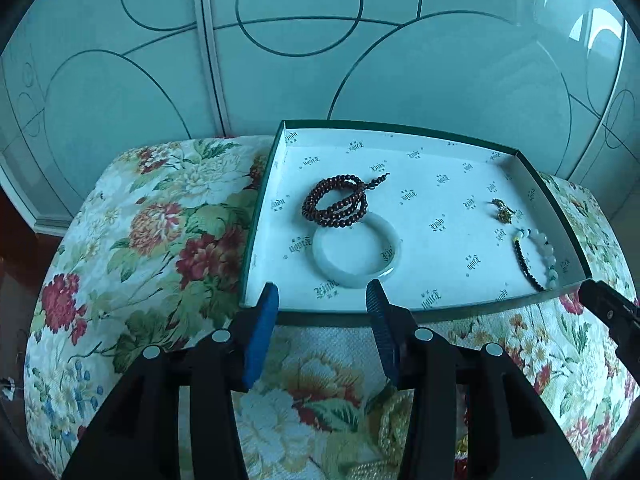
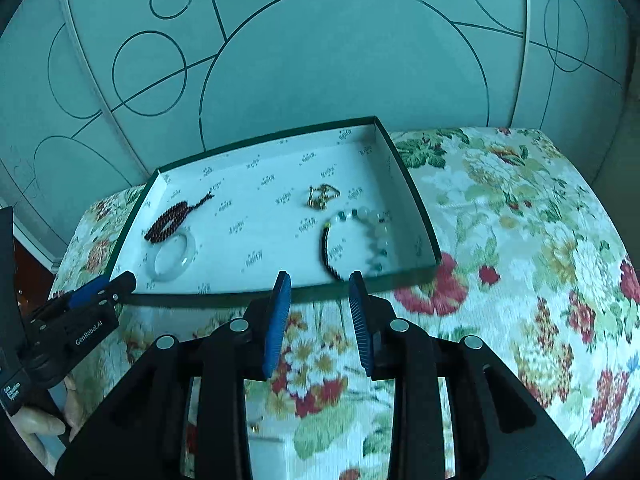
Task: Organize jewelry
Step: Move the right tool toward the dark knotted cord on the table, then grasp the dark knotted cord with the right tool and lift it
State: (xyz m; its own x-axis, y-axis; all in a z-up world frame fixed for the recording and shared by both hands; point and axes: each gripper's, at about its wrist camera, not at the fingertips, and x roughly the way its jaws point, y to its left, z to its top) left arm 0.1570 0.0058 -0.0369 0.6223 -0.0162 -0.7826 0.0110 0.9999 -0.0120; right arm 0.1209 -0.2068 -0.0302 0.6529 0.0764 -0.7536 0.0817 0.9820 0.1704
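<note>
Right, I've got both grippers parked at the near edge of the green-walled box [image 1: 532,176], which sits on a floral-covered stool [image 1: 152,240]. My left gripper [image 1: 324,292] has its jaws spread wide and empty, lined up on the pale jade bangle [image 1: 356,252]. My right gripper [image 2: 318,284] is parted a bit less, also holding nothing, pointed at the black-and-pale bead bracelet [image 2: 352,240].

By my reading, nearly everything is already in the box: the dark wooden bead strand [image 1: 336,202] lies coiled at the far side of the bangle, overlapping its rim, and a small gold piece [image 2: 322,196] sits just beyond the bead bracelet on the right. What's left looks like tidying, maybe separating the strand from the bangle; I see no jewelry out on the stool.

Writing: the side of the left gripper in the right camera reads "GenRobot.AI". The box lining repeats a printed logo I can't make out.
</note>
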